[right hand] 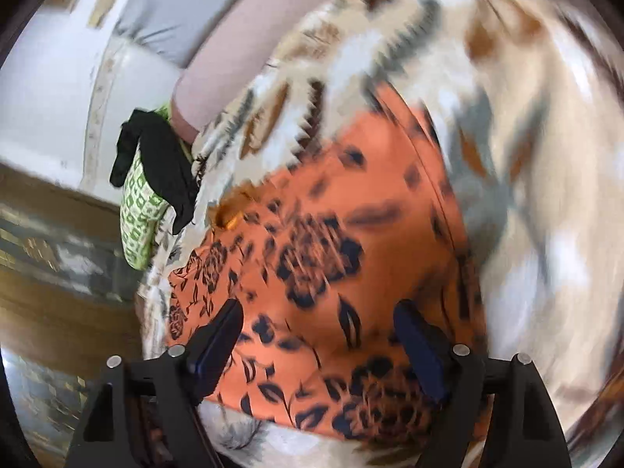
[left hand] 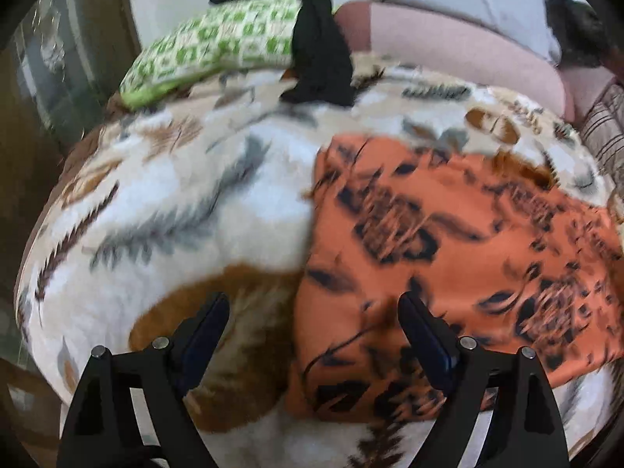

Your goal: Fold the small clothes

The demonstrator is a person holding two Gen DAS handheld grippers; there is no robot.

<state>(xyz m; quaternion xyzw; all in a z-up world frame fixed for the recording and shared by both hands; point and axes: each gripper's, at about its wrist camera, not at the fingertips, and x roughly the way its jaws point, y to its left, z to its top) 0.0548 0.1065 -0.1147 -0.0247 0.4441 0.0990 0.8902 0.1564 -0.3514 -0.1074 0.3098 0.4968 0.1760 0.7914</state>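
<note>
An orange garment with a black flower print (left hand: pixel 448 241) lies flat on the leaf-patterned blanket (left hand: pixel 175 202). My left gripper (left hand: pixel 314 312) is open and empty, straddling the garment's left edge from above. In the right wrist view the same orange garment (right hand: pixel 331 265) fills the middle, and my right gripper (right hand: pixel 318 319) is open and empty just above it, with both fingers over the cloth. Both views are blurred by motion.
A green and white patterned pillow (left hand: pixel 218 43) lies at the far edge of the bed with a black cloth (left hand: pixel 319 50) draped over it; both also show in the right wrist view, the pillow (right hand: pixel 140 210) and the black cloth (right hand: pixel 163 167). A pink bolster (left hand: pixel 460 54) lies behind.
</note>
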